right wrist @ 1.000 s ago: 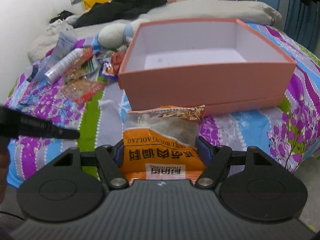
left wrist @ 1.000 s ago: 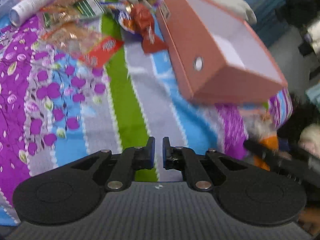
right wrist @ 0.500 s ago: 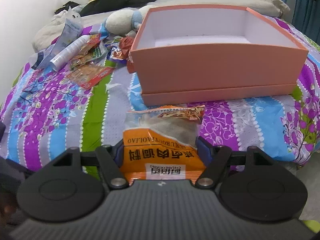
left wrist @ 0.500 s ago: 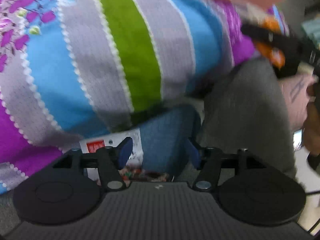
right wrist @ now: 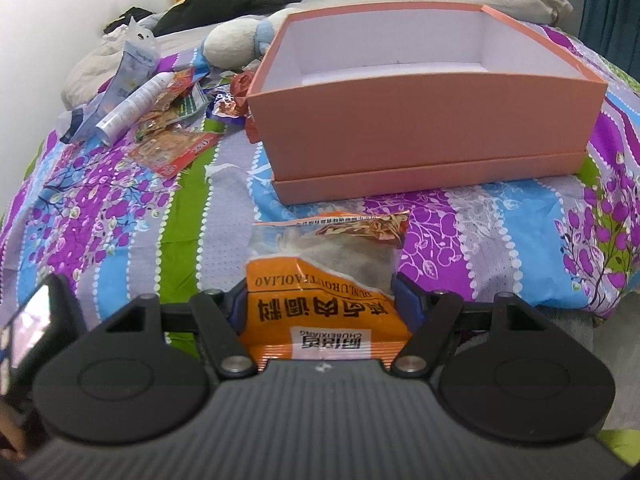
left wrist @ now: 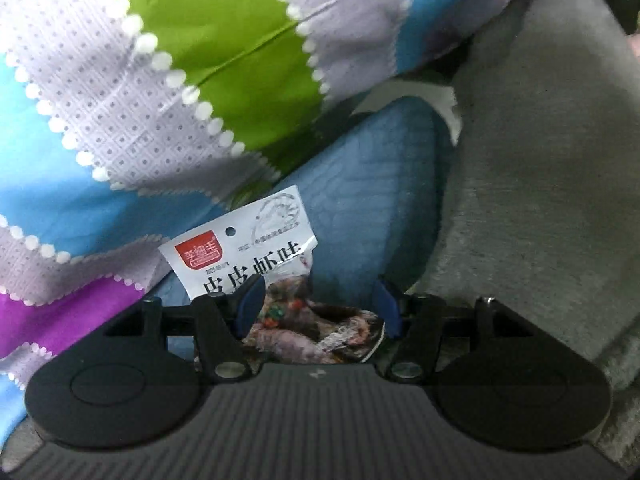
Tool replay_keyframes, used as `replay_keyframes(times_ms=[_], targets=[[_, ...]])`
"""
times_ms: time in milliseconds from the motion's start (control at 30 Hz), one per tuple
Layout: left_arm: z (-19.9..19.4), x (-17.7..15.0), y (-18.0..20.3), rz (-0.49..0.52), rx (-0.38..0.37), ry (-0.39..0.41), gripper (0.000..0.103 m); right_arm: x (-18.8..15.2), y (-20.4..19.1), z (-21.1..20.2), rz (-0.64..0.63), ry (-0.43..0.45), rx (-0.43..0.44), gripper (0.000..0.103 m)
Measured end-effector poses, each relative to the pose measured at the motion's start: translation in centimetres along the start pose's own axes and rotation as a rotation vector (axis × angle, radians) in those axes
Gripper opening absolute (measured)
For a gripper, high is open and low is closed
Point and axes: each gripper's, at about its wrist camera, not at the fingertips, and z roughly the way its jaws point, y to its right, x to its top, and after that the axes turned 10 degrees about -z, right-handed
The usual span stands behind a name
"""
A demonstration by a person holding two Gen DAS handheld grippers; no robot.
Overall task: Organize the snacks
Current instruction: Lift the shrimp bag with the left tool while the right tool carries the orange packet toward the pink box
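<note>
In the left wrist view my left gripper [left wrist: 318, 306] points steeply down beside the bed edge. Its jaws stand wide over a white snack packet [left wrist: 248, 252] with a red logo. The packet's lower part lies between the fingers, and I see no pad pressing on it. It rests on a blue object [left wrist: 360, 208]. In the right wrist view my right gripper [right wrist: 320, 304] is shut on an orange seasoning packet [right wrist: 320, 292] above the bedspread. It is in front of an open pink box [right wrist: 424, 120], whose inside shows nothing.
Several loose snack packets [right wrist: 176, 148] and a white tube [right wrist: 136, 104] lie on the striped bedspread [right wrist: 100, 208] left of the box. A plush toy [right wrist: 236, 44] and dark clothes sit behind. A grey surface [left wrist: 540, 200] lies below the bed edge.
My left gripper went from shut to wide open. It tipped down off the bed top to the white packet by the bed edge. The right gripper kept hold of the orange packet.
</note>
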Motion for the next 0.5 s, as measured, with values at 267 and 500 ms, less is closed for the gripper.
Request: replay_keyframes(times_ms=[267,500], targets=[[2.3,0.8,-0.9,-0.058,0.011,-0.095,0.065,-0.2,0.3,0.2,0.013,-0.005,0.004,0.073],[2.8,0.9,-1.3,-0.083,0.011,-0.115,0.051,-0.1,0.4,0.3,0.014,-0.005,0.005,0.073]])
